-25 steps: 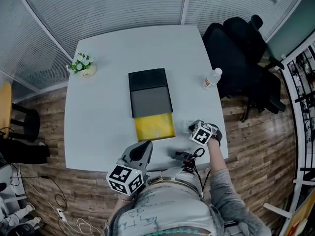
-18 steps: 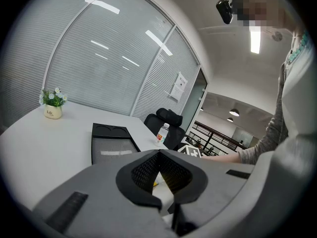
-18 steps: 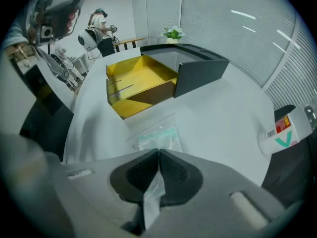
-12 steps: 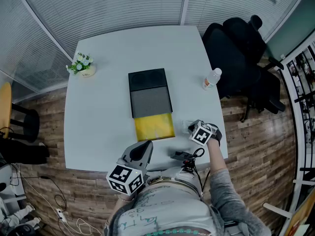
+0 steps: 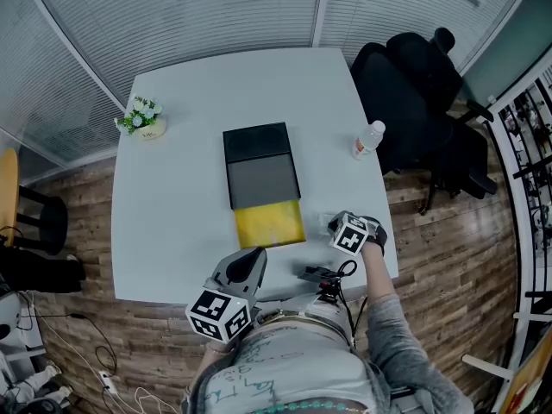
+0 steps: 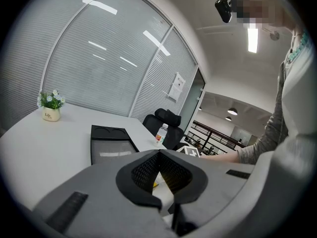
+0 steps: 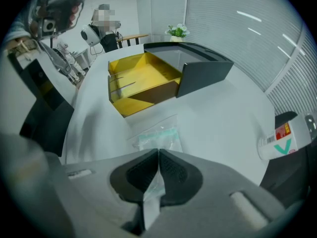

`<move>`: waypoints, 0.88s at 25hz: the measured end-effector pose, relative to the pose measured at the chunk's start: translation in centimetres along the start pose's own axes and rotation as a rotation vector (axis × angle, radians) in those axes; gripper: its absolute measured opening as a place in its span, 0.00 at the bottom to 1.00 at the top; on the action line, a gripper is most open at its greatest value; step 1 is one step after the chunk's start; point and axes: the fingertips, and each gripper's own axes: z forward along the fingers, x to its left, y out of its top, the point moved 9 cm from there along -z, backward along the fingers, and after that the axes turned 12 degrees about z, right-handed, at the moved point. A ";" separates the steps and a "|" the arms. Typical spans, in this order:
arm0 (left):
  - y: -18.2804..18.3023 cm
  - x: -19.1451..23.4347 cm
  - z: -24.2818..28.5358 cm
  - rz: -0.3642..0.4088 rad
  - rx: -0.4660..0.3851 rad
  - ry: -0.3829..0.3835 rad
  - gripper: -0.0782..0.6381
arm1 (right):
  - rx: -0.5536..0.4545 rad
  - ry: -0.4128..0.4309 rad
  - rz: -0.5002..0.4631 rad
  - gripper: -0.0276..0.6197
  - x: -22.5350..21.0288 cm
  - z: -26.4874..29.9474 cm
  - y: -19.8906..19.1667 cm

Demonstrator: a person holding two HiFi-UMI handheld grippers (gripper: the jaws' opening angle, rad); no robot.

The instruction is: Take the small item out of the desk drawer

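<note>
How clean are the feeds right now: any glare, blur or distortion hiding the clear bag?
Right gripper view: evenly lit, sharp mid-frame; the clear bag shows only faintly on the white table, its edge pinched in the right gripper; strong barrel bend, black corners. Left gripper view: ceiling light blown out, bright streaks on the blinds. Head view: dim, bluish, table edges bowed.

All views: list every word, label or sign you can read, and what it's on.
No text reads clearly.
Bottle label: red patch, green tick mark; words blurred.
Flower pot: dark print, too small.
Wall notice: too small.
Clear packet in the right gripper: no print visible.
</note>
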 end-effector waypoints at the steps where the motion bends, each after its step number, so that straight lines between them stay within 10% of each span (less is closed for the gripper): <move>1: 0.0 0.0 0.0 0.001 -0.001 -0.003 0.10 | 0.000 -0.002 -0.005 0.05 0.0 0.1 0.0; 22: 0.6 1.2 0.0 0.030 -0.008 -0.074 0.10 | -0.045 0.009 0.039 0.32 0.5 -5.6 0.8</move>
